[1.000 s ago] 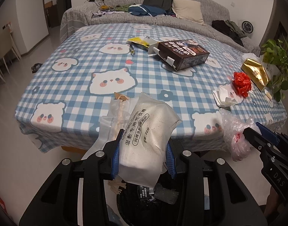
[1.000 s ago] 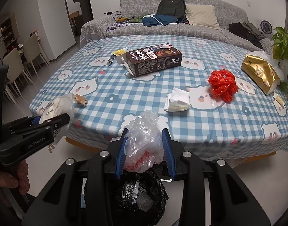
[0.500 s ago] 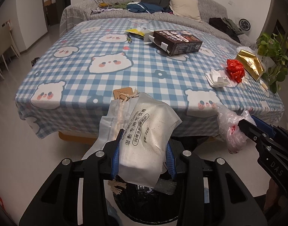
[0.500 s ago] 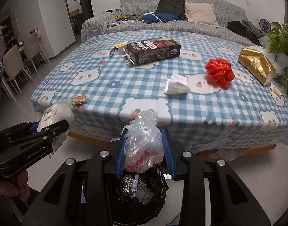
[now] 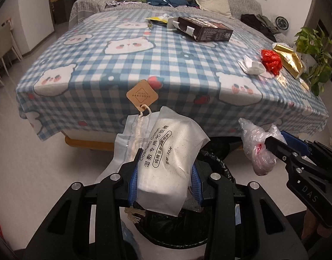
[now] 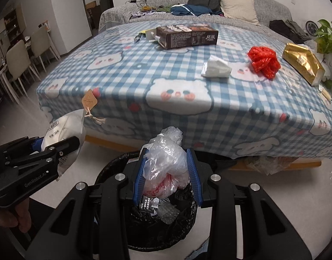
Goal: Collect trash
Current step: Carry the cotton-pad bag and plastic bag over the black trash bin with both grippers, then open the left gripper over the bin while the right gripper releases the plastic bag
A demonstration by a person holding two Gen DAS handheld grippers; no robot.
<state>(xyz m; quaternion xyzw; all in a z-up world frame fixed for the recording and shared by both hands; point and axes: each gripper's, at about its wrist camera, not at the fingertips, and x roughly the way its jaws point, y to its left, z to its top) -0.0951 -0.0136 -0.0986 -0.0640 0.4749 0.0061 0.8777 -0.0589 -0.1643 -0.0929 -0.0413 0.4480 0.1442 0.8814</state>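
Bin (image 6: 113,169) beneath: left claw (image 5: 164,179) clamps cotton-pad pouch (image 5: 166,162); right claw (image 6: 167,176) clamps crumpled plastic bag (image 6: 166,166).

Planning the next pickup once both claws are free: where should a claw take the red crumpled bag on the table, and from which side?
Take the red bag across its bunched middle, coming from above: it is a loose rounded crumple with no handle showing. Close along the table edge's direction only if clear, since the white tissue lies close on one side and the gold pouch on the other.
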